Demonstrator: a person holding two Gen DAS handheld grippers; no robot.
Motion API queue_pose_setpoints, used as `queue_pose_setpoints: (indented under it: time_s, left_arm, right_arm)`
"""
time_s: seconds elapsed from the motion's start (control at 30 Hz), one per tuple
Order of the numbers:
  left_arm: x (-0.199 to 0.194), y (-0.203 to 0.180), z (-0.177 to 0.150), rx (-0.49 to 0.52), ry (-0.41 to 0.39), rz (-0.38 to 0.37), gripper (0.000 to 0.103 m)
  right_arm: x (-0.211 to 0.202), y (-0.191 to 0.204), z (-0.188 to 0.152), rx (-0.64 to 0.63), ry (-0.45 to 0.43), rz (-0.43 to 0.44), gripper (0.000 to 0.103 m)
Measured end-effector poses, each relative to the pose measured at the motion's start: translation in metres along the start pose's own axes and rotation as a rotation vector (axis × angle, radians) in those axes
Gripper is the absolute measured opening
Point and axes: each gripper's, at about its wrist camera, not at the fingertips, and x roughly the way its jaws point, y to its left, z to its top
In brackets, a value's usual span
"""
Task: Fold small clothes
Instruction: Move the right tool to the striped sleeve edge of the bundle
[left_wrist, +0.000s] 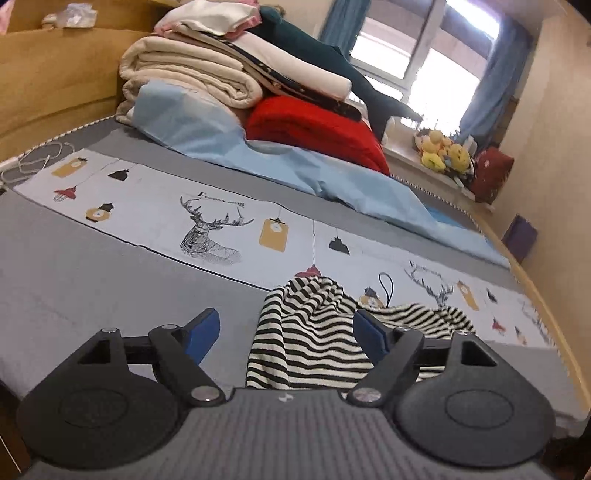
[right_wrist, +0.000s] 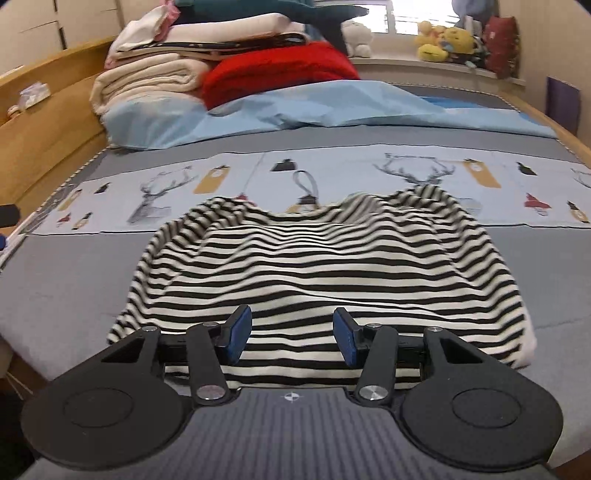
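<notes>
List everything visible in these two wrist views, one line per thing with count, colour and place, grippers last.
striped garment: one, black and white, rumpled on the grey bed cover, near edge
bed cover: one, grey with a pale band of deer and lantern prints
light blue sheet: one, bunched across the bed beyond the printed band
red blanket: one, folded, at the foot of the pile
cream blankets: several folded, stacked by the wooden headboard
dark teal plush: one, on top of the pile
plush toys: a cluster, mostly yellow, on the window sill
white cable: one, at the bed's left edge
left gripper: black, blue-padded fingers, open, holding nothing
right gripper: same, open above the garment
</notes>
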Motion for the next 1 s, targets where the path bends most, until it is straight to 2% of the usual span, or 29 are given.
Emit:
queue_pose_setpoints:
  time_s: [0.13, 0.27, 0.53, 0.7, 0.87, 1.0]
  left_arm:
    - [0.002, 0.012, 0.004, -0.047, 0.014, -0.003, 0.084]
    - [0.004, 0.021, 0.006, -0.085, 0.018, 0.009, 0.084]
    - [0.008, 0.022, 0.009, -0.076, 0.027, 0.019, 0.084]
    - [0.011, 0.023, 0.010, -0.110, 0.022, 0.010, 0.084]
    - [0.017, 0.014, 0.011, -0.075, 0.034, 0.009, 0.084]
    - [0.021, 0.010, 0.011, -0.049, 0.041, 0.014, 0.084]
  right_arm:
    - [0.004, 0.015, 0.000, -0.027, -0.007, 0.024, 0.051]
    - [0.014, 0.033, -0.003, -0.109, -0.014, 0.038, 0.051]
    - [0.042, 0.066, -0.008, -0.233, 0.018, 0.091, 0.051]
    - [0.061, 0.103, -0.020, -0.382, 0.043, 0.148, 0.050]
    - [0.076, 0.137, -0.035, -0.546, 0.062, 0.214, 0.049]
    - [0.087, 0.153, -0.043, -0.610, 0.077, 0.231, 0.049]
